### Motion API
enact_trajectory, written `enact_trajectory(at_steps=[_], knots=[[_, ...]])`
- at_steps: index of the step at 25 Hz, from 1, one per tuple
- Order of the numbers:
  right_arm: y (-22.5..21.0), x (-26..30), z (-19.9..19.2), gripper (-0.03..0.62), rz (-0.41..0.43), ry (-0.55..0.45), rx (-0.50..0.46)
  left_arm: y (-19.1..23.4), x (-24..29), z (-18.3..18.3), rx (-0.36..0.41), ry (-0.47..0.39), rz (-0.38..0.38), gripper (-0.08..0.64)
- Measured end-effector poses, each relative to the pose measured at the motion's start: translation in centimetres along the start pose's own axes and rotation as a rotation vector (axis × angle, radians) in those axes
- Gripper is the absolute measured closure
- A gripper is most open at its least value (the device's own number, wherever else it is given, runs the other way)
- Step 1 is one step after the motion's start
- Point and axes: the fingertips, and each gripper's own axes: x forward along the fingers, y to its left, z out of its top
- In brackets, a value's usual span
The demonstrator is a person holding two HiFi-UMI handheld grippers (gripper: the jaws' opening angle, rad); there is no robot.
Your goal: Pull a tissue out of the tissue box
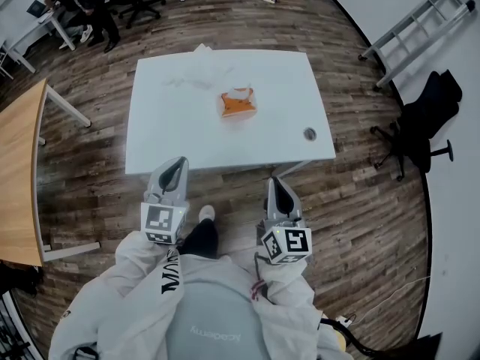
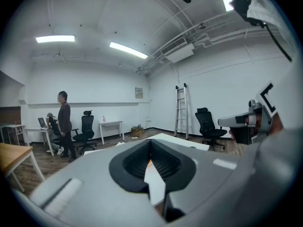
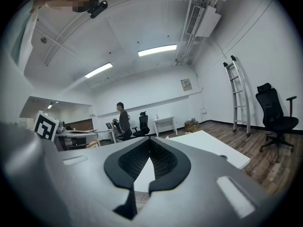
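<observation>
The orange tissue box in clear wrapping point(image 1: 238, 103) sits near the middle of the white rectangular desk point(image 1: 169, 137), well apart from my left gripper point(image 1: 178, 163) and right gripper point(image 1: 275, 182), both closed on nothing by the desk's near edge.

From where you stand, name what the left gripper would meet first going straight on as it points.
The left gripper would probably meet the white table first, short of the orange tissue pack near that line; height is unclear.
</observation>
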Motion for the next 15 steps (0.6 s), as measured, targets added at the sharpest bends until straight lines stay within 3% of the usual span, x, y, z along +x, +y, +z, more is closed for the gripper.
enact_trajectory(at_steps=[15], knots=[[-1.0, 8.1, 2.0, 0.591, -0.027, 0.027, -0.018, 4.6, 7.8, 1.2, -0.024, 0.008, -0.041, 0.56]])
